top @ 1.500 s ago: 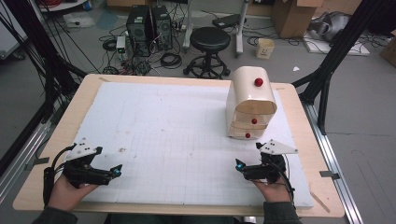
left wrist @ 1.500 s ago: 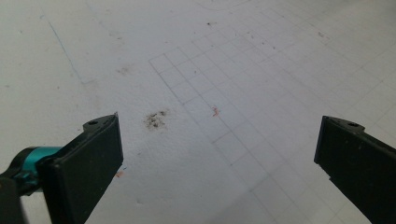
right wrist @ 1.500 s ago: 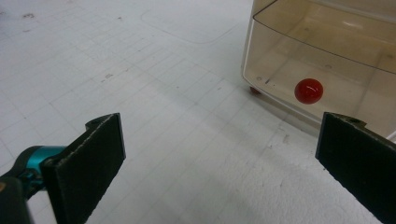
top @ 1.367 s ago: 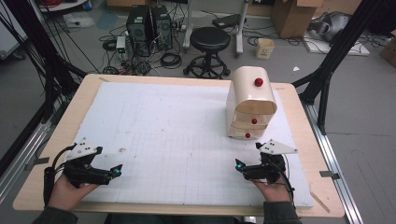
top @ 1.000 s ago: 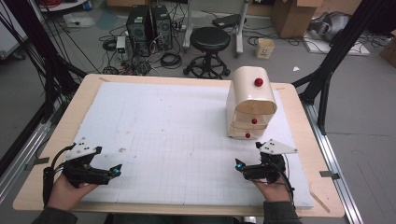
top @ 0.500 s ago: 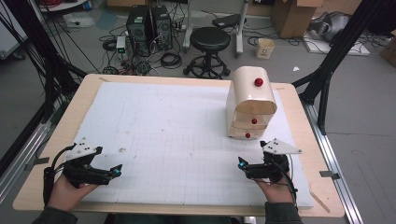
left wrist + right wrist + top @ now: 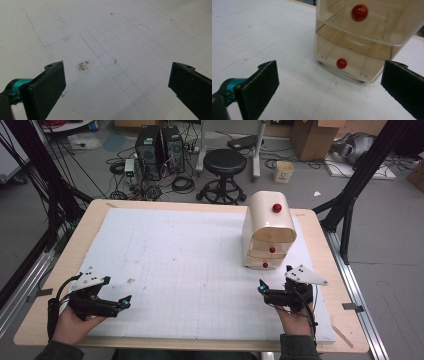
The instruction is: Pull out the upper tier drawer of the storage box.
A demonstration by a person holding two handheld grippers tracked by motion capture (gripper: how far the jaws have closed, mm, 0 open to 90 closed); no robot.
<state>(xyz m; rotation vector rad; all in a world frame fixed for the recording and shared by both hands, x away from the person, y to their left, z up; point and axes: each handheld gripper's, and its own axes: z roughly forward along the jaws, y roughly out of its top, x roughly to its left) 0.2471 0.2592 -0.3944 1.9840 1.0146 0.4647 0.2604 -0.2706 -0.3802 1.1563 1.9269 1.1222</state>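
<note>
A cream, round-topped drawer cabinet [image 7: 267,232] stands on the right half of the white gridded mat [image 7: 190,260]. It has three red knobs, and its drawers look pushed in. My right gripper [image 7: 274,279] rests just in front of the cabinet, open and holding nothing. In the right gripper view its jaws [image 7: 329,82] frame the cabinet [image 7: 367,42] and the lowest red knob [image 7: 341,63]. My left gripper [image 7: 119,298] lies at the mat's near left corner, also open. Between its jaws [image 7: 117,82] is bare mat with a dark smudge [image 7: 83,65].
The mat lies on a wooden table [image 7: 65,265] with black frame posts at both sides. Beyond the far edge, on the floor, stand a black stool [image 7: 225,165], computer towers [image 7: 157,145], cables and cardboard boxes.
My right gripper has shifted very slightly to the right. The left gripper and the cabinet have not moved.
</note>
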